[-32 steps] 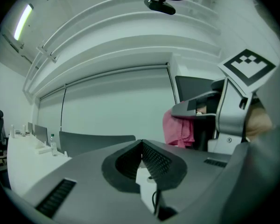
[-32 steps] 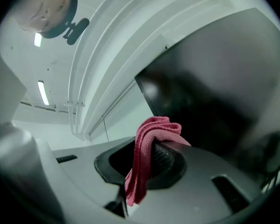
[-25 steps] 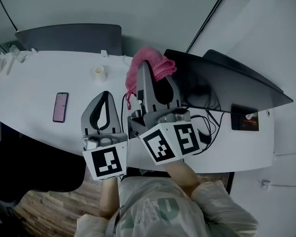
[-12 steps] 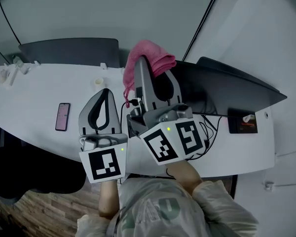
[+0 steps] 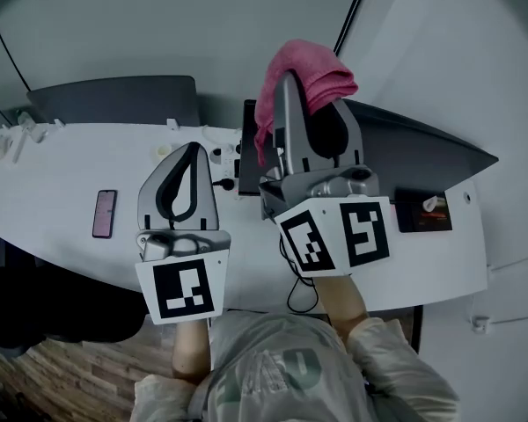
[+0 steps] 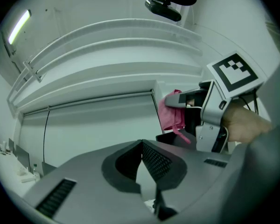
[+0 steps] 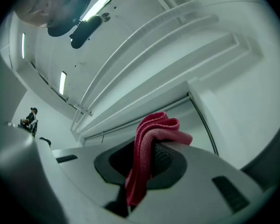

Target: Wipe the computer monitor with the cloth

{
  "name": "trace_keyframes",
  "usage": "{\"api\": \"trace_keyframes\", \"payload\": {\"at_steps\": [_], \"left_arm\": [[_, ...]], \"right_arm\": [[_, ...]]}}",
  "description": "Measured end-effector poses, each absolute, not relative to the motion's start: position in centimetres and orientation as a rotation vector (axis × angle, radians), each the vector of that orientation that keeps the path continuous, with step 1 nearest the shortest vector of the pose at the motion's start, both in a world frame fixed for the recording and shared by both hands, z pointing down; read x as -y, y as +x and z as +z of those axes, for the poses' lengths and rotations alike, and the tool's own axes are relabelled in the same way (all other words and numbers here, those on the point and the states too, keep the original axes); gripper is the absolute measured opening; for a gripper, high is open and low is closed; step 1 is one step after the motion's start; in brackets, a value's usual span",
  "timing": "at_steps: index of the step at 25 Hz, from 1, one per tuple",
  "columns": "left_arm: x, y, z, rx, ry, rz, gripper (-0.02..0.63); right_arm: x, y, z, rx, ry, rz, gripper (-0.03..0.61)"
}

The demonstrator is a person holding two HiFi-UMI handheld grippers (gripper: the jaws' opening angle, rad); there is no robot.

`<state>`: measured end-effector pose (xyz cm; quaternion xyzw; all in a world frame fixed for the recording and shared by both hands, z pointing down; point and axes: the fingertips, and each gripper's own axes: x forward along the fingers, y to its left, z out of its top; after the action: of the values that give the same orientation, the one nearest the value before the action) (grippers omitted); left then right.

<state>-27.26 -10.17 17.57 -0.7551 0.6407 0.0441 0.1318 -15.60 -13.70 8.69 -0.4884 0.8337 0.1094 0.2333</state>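
Cloth (image 5: 321,70) in the right claw (image 5: 312,95) has risen above the monitor (image 5: 414,143).

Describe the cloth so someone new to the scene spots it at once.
Start at the long white desk and go to the dark monitor at its right end. There the right gripper pinches a bunched cloth, soft and bright pink amid hard grey gear.

Left gripper (image 5: 188,148) jaws together, empty; right gripper (image 5: 288,82) further forward, tilted up, jaws clamping cloth (image 5: 319,69).
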Motion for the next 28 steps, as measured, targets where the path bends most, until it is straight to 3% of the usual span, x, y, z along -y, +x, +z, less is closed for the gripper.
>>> {"api": "trace_keyframes", "payload": {"at_steps": [5, 10, 19, 28], "left_arm": [[10.5, -26.4, 17.4, -1.836, -2.208, 0.141, 0.015], [11.3, -26.1, 17.6, -1.823, -2.228, 0.134, 0.015], [12.4, -29.5, 18.8, -1.911, -2.216, 0.126, 0.015], [13.9, -28.1, 19.2, -1.861, -2.285, 0.137, 0.015]], "right_arm": [[13.4, -14.0, 7.0, -2.253, -1.512, 0.608, 0.057], [14.5, -18.0, 8.7, -2.402, -1.523, 0.757, 0.057], [16.4, -22.6, 12.0, -2.569, -1.45, 0.703, 0.057], [16.8, -22.6, 13.0, -2.626, -1.51, 0.807, 0.057]]}}
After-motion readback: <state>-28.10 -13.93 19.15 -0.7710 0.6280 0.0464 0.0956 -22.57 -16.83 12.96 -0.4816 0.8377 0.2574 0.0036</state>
